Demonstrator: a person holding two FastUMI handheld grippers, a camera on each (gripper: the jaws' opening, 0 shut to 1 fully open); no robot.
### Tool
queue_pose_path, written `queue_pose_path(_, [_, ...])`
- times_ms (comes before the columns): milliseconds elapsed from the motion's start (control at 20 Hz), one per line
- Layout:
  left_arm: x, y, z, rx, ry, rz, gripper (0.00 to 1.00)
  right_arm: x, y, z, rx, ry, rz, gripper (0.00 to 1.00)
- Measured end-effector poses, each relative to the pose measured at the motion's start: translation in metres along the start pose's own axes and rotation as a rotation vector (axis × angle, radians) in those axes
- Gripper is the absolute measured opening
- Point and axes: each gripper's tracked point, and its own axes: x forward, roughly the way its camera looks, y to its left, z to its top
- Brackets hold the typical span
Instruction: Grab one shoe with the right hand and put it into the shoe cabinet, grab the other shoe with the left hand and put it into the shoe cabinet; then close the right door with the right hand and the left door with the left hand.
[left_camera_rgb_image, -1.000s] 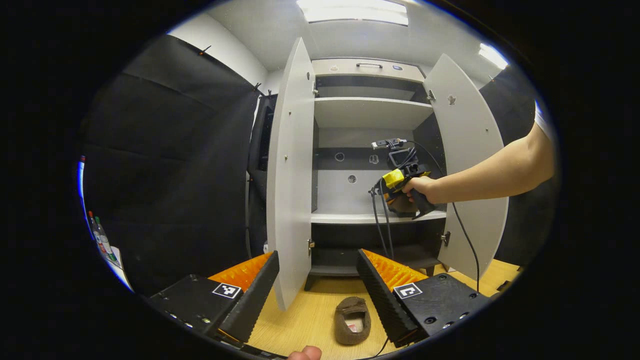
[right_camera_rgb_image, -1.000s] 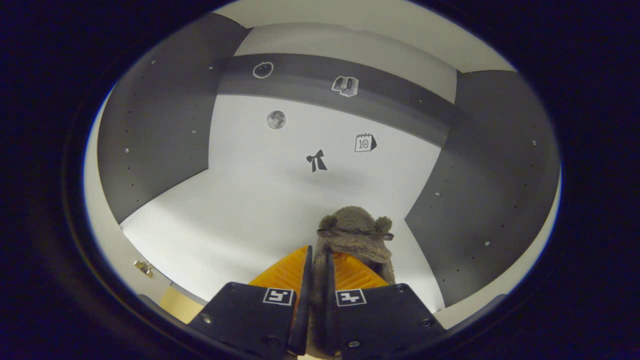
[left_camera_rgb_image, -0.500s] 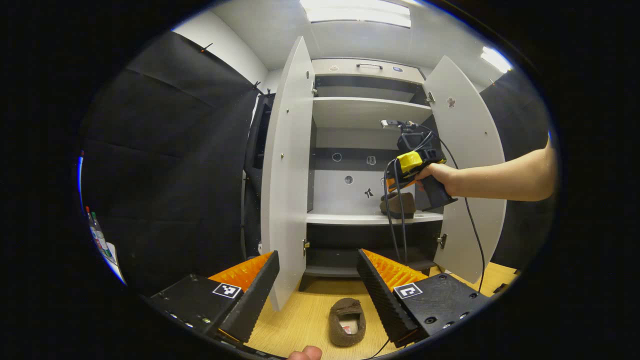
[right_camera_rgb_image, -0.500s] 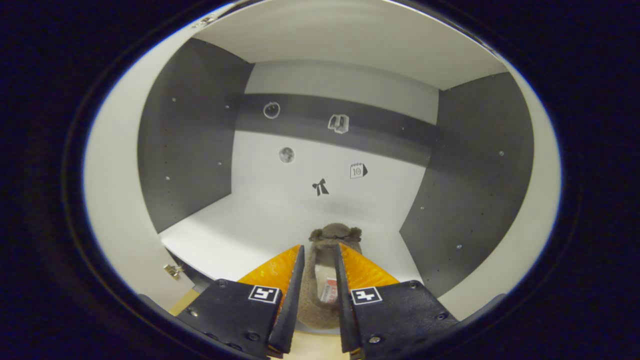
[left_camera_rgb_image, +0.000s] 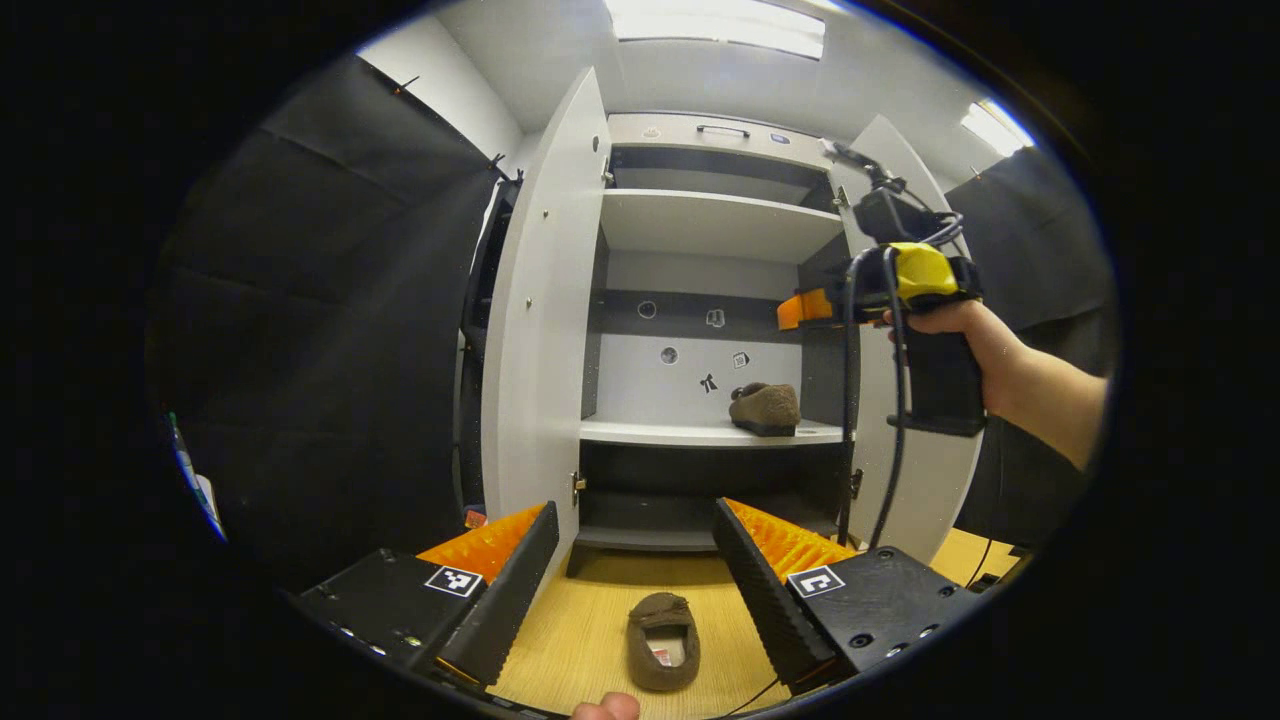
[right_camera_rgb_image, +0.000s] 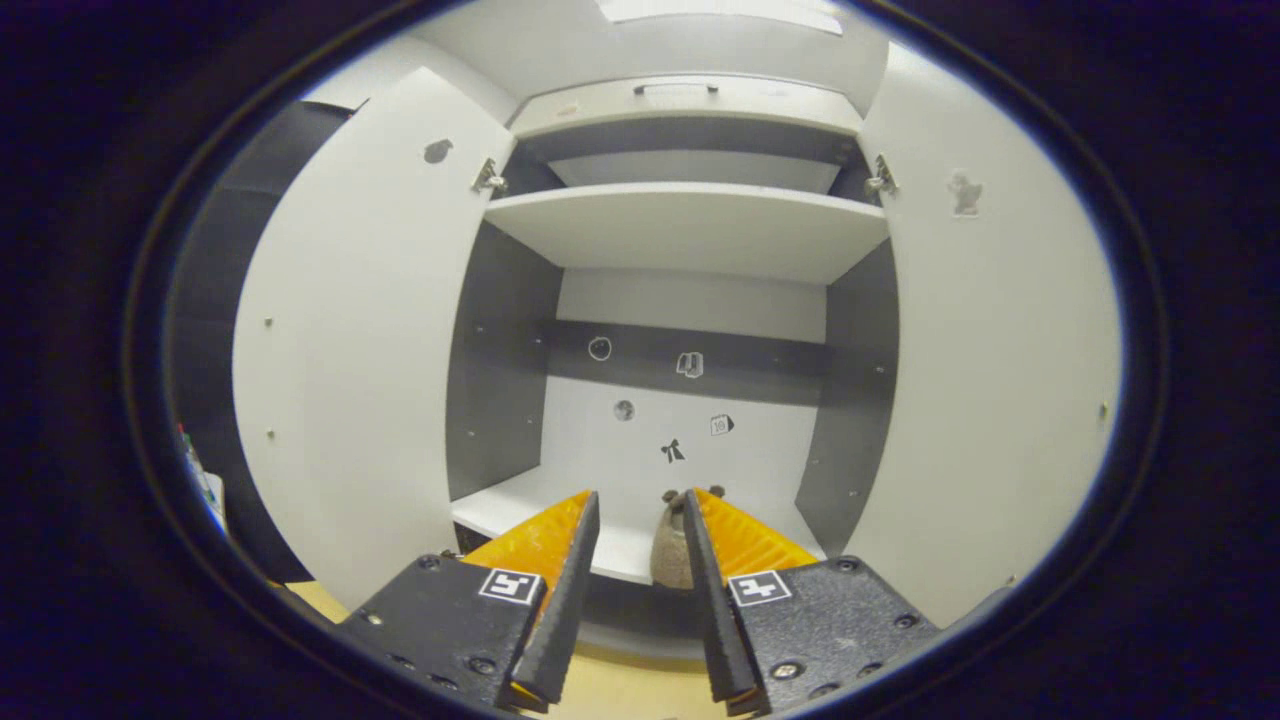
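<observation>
One brown fuzzy shoe (left_camera_rgb_image: 765, 408) rests on the middle shelf (left_camera_rgb_image: 690, 433) of the open white shoe cabinet, toward its right side. The other brown shoe (left_camera_rgb_image: 662, 640) lies on the wooden floor in front of the cabinet, just beyond my open left gripper (left_camera_rgb_image: 636, 506) and between its fingers in the view. A hand holds my right gripper (left_camera_rgb_image: 805, 310) in front of the right door, above the shelf. In the right gripper view that gripper (right_camera_rgb_image: 640, 497) is open and empty, outside the cabinet, with the shelved shoe (right_camera_rgb_image: 672, 545) farther off.
Both cabinet doors stand wide open: the left door (left_camera_rgb_image: 535, 330) and the right door (left_camera_rgb_image: 925, 480), seen also as left door (right_camera_rgb_image: 370, 330) and right door (right_camera_rgb_image: 990, 380). An upper shelf (right_camera_rgb_image: 690, 225) is bare. Black cloth walls flank the cabinet. Cables hang from the right gripper.
My right gripper opened, let go of the shoe on the middle shelf, and drew back out of the cabinet and upward. The left gripper shifted slightly, still open over the floor shoe.
</observation>
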Motion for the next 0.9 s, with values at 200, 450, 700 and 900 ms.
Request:
queue_pose_path(200, [-0.003,-0.005,-0.006,-0.027,0.023,-0.025,0.95,-0.063,0.023,-0.033,0.013,-0.034,0.048,0.63])
queue_pose_path(450, [-0.008,-0.004,-0.012,-0.022,0.038,-0.023,0.95,-0.119,0.026,-0.077,-0.038,-0.05,0.029,0.86])
queue_pose_path(700, [-0.01,-0.007,-0.023,-0.002,0.077,-0.034,0.95,-0.162,0.005,-0.133,-0.019,0.018,-0.057,0.94])
queue_pose_path(900, [-0.011,-0.007,-0.026,0.014,0.089,-0.035,0.95,-0.179,-0.011,-0.157,0.037,0.076,-0.108,0.95])
